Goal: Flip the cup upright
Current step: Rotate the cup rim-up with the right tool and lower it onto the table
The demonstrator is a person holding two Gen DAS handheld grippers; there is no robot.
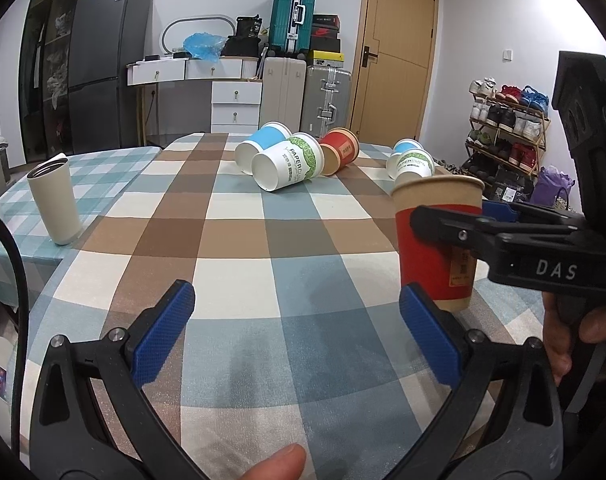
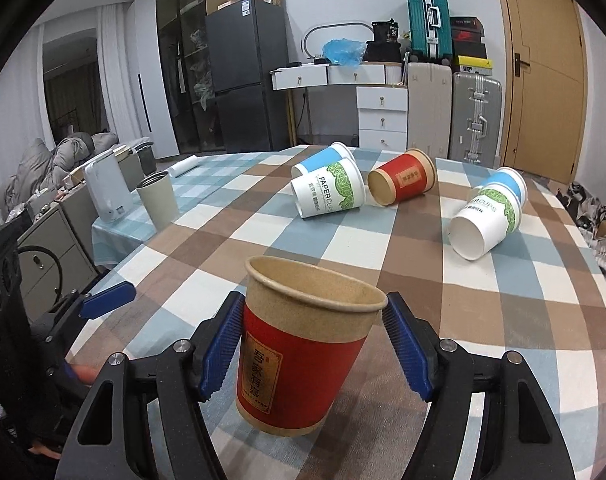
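We have the red-and-kraft paper cup [image 2: 303,354] between the blue pads of our right claw [image 2: 309,350], mouth up and tipped a little to one side. The left pad presses its red sleeve; the right pad looks just off the wall or barely touching, so we judge the grip loose, the sort of hold that suits setting a cup down without crushing it. Its base sits at or just above the checked tabletop [image 2: 483,312]; we cannot tell whether it is touching. What we see of the inside, near the rim, is bare.

Our left claw [image 1: 297,334] hangs wide apart over the cloth with nothing between its pads, close beside the held cup, probably kept ready to steady it or to reach for the next one.

Farther back, five cups lie on their sides: a green-leaf PAPERCUPS cup [image 2: 329,194] touching a blue-banded cup [image 2: 323,160] behind it, a second red cup [image 2: 403,178] just beside them showing its base, and to the right another green-leaf cup [image 2: 483,220] against a second blue-banded one [image 2: 507,184]. The open mouths we can see hold nothing. A steel-lined tumbler [image 1: 55,200] stands upright on the adjoining teal cloth, well apart; its contents are hidden.

We judge one cup nearly righted, five left.
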